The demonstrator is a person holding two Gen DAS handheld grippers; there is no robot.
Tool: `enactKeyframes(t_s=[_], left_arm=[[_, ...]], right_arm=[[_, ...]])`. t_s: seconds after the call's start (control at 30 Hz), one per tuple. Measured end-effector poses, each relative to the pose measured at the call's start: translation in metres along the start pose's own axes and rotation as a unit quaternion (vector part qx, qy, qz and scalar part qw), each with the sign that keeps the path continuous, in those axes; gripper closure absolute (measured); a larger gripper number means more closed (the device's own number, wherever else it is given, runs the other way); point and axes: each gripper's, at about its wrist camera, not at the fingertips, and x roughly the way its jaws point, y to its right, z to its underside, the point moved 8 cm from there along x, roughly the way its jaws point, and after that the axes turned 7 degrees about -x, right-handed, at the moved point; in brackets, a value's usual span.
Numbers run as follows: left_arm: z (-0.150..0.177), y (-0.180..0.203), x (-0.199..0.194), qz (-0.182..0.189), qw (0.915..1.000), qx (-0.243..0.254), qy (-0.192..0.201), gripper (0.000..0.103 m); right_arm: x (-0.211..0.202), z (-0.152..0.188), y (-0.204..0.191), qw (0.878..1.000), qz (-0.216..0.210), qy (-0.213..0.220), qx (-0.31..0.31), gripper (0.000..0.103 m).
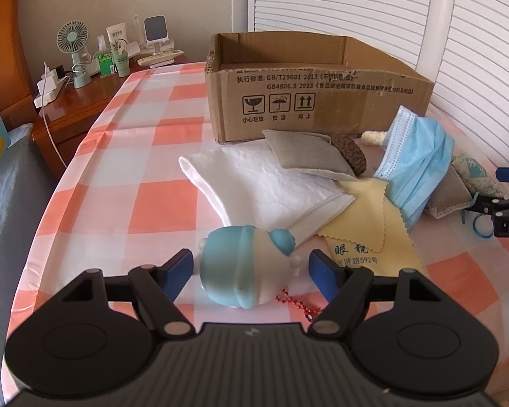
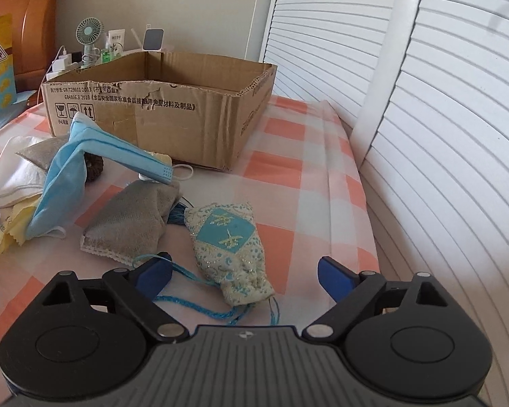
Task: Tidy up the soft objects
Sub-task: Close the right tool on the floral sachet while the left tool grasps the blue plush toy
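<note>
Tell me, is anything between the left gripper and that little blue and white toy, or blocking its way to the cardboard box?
Nothing sits between them: the left gripper is open with the toy already between its fingers. On the way to the cardboard box, the white towel and grey pouch lie across the tablecloth, so lift over them.

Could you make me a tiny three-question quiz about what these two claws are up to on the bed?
1. True or false: the left gripper is open around the blue-and-white toy.
2. What lies between the right gripper fingers: A) embroidered pouch, B) face mask, C) yellow cloth?
3. Fill in: the soft things lie in front of an open cardboard ____.

Key: 1 true; 2 A; 3 box.
</note>
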Motion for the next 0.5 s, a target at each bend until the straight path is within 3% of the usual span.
enactKeyframes(t_s=[0.2,0.43,0.5], left_arm=[[0.0,0.001,0.001,0.0,1.0,0.0,-0.001,0.028],[-0.001,0.002,0.001,0.0,1.0,-0.003,-0.004,0.028],[-0.001,0.002,0.0,0.0,1.0,-0.001,-0.004,0.028]], right_arm=[[0.007,-0.005,-0.002,1.0,-0.028,0.011,0.007,0.022],[-0.001,-0.006,-0.011,0.999,-0.028,0.014,-0.003,0.057],[-0.004,-0.006,-0.012,1.0,-0.025,0.013,-0.005,0.059]])
